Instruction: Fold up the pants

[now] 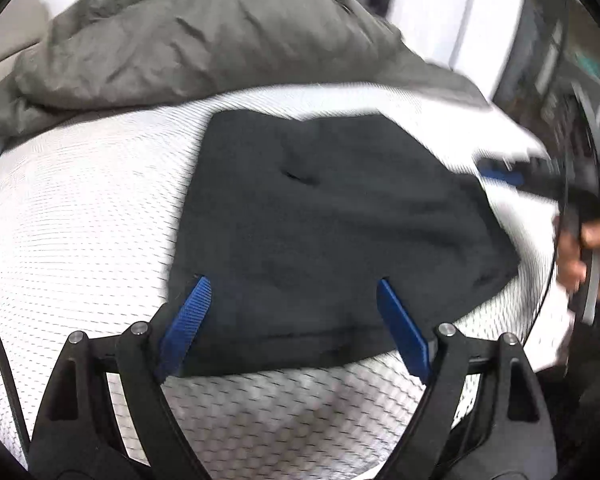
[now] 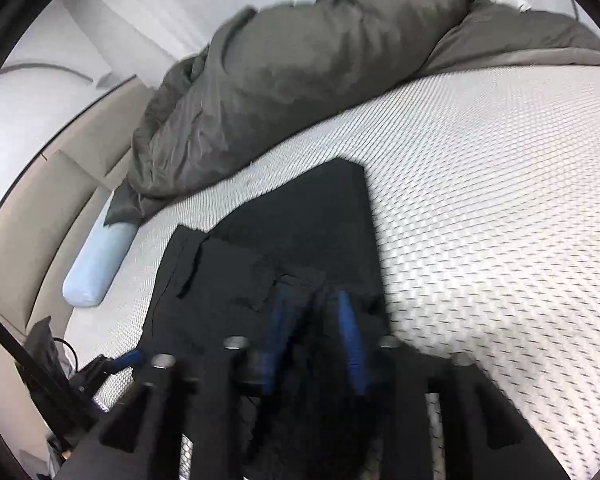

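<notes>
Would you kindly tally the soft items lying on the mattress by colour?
Black: 1, the folded pants
Grey-olive: 1, the rumpled duvet
Light blue: 1, the bolster pillow
Total: 3
</notes>
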A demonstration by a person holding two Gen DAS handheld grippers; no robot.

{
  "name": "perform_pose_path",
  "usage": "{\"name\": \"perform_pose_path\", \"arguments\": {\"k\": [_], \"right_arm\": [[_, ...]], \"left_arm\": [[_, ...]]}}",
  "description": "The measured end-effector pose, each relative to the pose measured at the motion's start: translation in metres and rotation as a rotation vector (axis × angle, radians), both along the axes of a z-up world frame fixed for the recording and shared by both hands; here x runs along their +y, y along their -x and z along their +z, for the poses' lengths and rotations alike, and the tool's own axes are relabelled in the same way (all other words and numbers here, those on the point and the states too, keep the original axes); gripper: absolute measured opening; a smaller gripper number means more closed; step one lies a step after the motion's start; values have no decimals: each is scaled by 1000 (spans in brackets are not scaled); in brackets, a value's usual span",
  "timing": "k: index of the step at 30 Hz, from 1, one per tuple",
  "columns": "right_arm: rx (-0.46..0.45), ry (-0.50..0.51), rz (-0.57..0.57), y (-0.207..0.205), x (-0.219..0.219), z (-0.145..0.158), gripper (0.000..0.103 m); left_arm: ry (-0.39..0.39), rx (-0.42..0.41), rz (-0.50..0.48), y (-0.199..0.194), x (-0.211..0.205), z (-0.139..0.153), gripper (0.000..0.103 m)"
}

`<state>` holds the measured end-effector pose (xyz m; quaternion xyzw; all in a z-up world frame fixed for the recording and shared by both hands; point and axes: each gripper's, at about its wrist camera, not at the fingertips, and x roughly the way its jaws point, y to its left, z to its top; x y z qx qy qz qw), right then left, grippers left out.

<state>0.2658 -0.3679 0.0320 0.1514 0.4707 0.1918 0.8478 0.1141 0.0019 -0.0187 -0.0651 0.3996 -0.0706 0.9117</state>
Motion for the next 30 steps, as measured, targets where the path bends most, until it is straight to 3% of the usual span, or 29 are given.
{"name": "perform_pose_path", "arguments": {"k": [4,7,9,10,11,14,18,20,22,24,27,30], "right_arm": [[54,-19,13,-4,-8,-12,41],[80,-14,35,-11,1,-23,40],[53,35,36,-14,7,-23,20],[24,52,36,-14,10,-19,18],[1,49,35,-14,10,-15,8],[-35,83,19,-18,13,-9,7],[40,121,6,-24,6,-28,10],[42,82,1,-23,-1,-23,19],[7,44,-14,-14,-12,-12,38],[-42,30,-25,-1,-19,-1,64],[-116,52,-1,20,-14,12,84],[-180,80,23,41,0,22,89]], "left_arm": [[29,36,111,-16,34,-5,83],[66,150,134,-38,50,-28,83],[127,190,132,-45,55,-38,83],[149,186,133,-46,56,-39,83],[149,183,127,-46,56,-39,83],[120,170,105,-44,54,-37,83],[133,182,105,-44,55,-38,83],[130,178,115,-38,57,-35,83],[102,147,134,-28,59,-28,83],[65,90,135,-14,56,-18,83],[17,5,140,7,47,-1,83],[13,-73,134,25,36,13,86]]}}
